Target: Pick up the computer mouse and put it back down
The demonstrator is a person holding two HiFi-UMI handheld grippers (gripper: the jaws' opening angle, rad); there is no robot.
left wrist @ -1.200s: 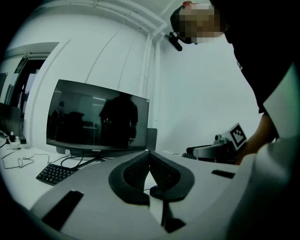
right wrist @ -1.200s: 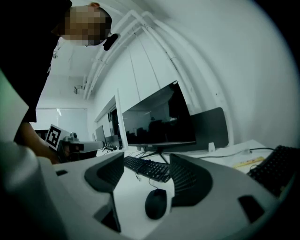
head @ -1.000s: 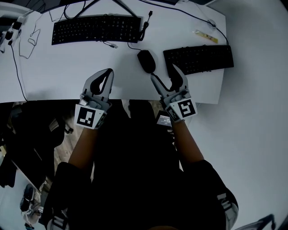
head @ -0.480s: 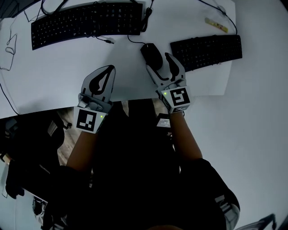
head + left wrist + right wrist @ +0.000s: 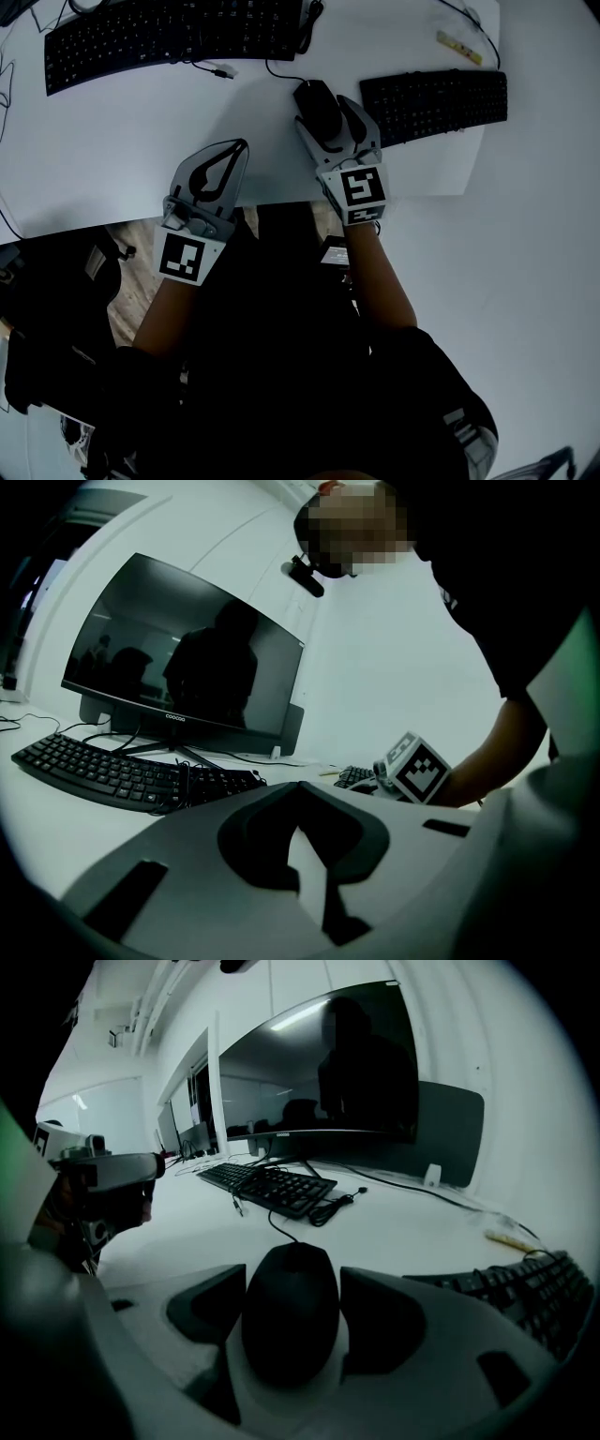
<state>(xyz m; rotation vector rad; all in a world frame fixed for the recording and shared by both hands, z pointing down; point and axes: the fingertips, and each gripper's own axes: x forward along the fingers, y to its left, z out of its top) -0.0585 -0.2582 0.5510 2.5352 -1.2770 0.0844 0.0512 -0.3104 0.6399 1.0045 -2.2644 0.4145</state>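
Note:
A black wired computer mouse [image 5: 317, 105] [image 5: 289, 1321] lies on the white desk [image 5: 122, 141] near its front edge. My right gripper [image 5: 326, 116] [image 5: 292, 1281] stands open around the mouse, one jaw on each side and very close to its flanks, with the mouse resting on the desk. The mouse cord runs away toward the big keyboard. My left gripper [image 5: 236, 150] [image 5: 300, 803] is shut and holds nothing, hovering over the desk's front edge to the left of the mouse. In the left gripper view the right gripper's marker cube [image 5: 415, 769] shows off to the right.
A large black keyboard [image 5: 173, 37] [image 5: 272, 1188] lies at the back left with a coiled cable [image 5: 307, 23]. A smaller black keyboard [image 5: 436, 101] sits just right of the mouse. A dark monitor [image 5: 178, 658] [image 5: 319, 1063] stands behind. A small yellowish strip [image 5: 459, 47] lies far right.
My right gripper has moved forward over the desk so that its jaws now straddle the mouse, which lay ahead of them before. The left gripper has barely shifted.

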